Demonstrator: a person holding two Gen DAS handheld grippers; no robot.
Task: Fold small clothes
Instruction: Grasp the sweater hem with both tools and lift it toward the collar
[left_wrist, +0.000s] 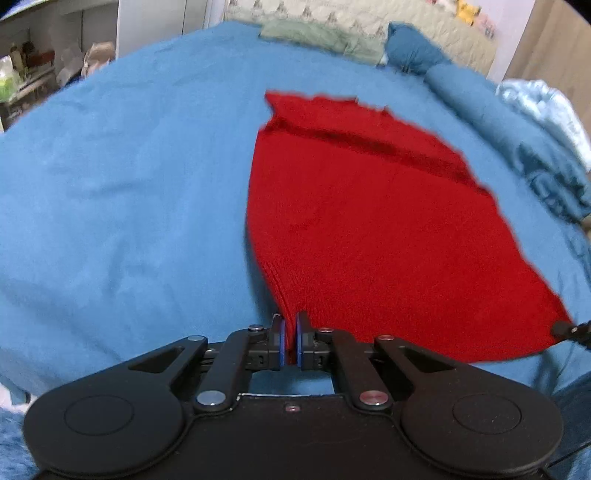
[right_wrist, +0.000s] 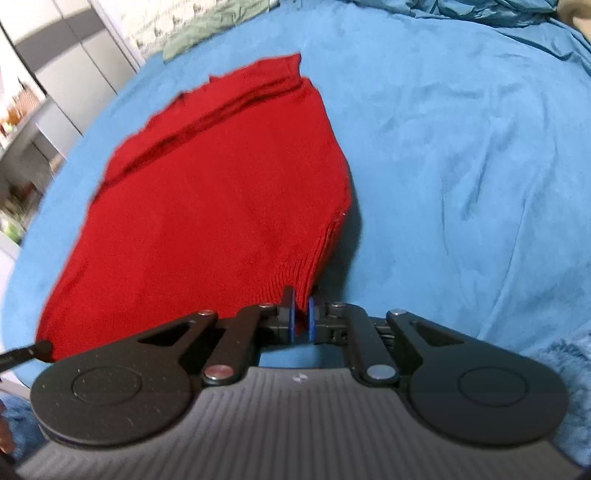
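One red knitted garment (left_wrist: 369, 229), spread on blue bed cover (left_wrist: 122, 192), near edge lifted at two corners. Far end folded over, dark crease running across.

Two claws, both pinched down on ribbed hem:
- left claw (left_wrist: 290, 338): blue pads nearly together, thin wedge of red knit caught between them, at garment's near left corner.
- right claw (right_wrist: 303, 319): pads close, narrow gap filled by red ribbing, at garment's near right corner. Same garment (right_wrist: 207, 206) fans away to the left in right wrist view.

Tip of right claw just visible at right edge of left wrist view; tip of left claw at lower left edge of right wrist view.

Count on bed beyond the garment: one green cloth (left_wrist: 317, 37) at far edge, well apart; one rumpled blue bundle (left_wrist: 417, 48) beside it; one pale shiny fabric (left_wrist: 546, 107) at far right. Quilted cream covering (left_wrist: 424, 22) behind these.

Shelving (left_wrist: 29, 70) off to left, contents blurred, cannot tell what sits on it. No other holders made out.
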